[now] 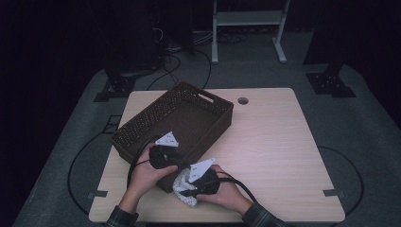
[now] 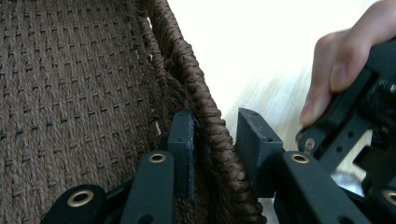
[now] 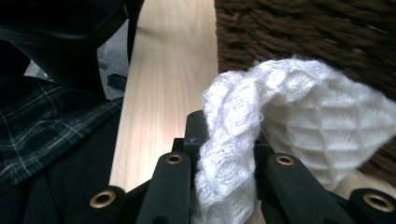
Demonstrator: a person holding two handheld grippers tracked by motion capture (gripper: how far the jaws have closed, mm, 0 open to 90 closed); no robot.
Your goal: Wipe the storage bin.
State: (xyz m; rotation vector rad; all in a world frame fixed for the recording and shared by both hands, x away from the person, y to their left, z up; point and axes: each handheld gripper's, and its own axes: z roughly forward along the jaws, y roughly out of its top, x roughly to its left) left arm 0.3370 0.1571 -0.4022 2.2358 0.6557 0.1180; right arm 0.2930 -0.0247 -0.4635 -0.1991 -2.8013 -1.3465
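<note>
Pale wooden table point(image 1: 274, 142) carries a brown woven basket point(image 1: 189, 113) on its left half. The left gripper point(image 2: 215, 144) straddles the basket's near rim, jaws apart. The right gripper point(image 3: 224, 140) pinches a white waffle-knit cloth point(image 3: 299, 121) near the table's front edge.

The high view is dim, its far corners sinking to black, with a soft pool of light on the bench point(image 1: 265, 137). In the left gripper view the bench burns out to white glare. Close objects blur slightly.
</note>
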